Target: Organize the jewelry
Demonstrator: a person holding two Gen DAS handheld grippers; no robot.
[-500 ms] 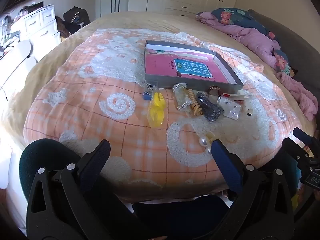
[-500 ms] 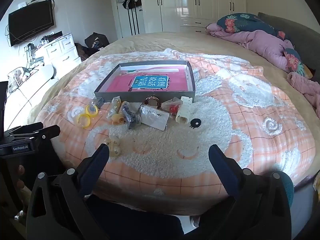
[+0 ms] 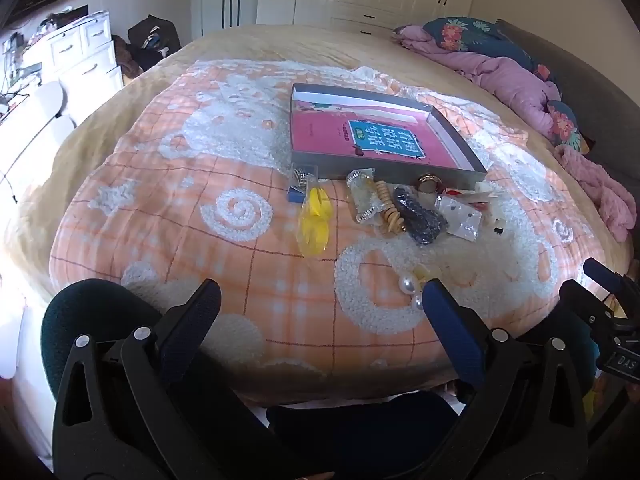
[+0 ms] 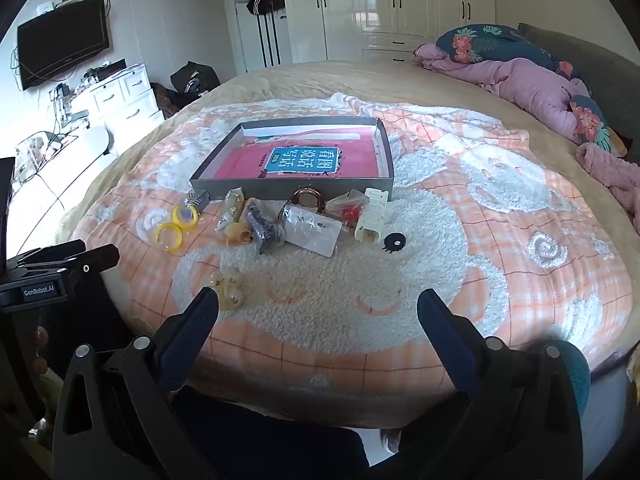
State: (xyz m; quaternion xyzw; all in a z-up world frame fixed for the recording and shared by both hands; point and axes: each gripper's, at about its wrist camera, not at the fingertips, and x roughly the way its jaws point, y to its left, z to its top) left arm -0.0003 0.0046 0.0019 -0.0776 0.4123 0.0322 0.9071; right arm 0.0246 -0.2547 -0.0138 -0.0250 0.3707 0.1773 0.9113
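Two grippers hung wide apart and empty over the bed's near edge, the left gripper (image 3: 320,300) and the right gripper (image 4: 318,308), so sorting had apparently not begun. Left to right before the grey box (image 4: 384,136) lay yellow rings (image 4: 170,236), a dark bracelet (image 4: 262,228), a clear packet (image 4: 312,230) and a white clip (image 4: 372,216); the pearl piece (image 3: 412,284) lay nearest. A next move would likely call for reaching forward and closing on one item. The peach blanket (image 4: 500,240) looked soft; white wardrobes (image 4: 400,0) stood behind.
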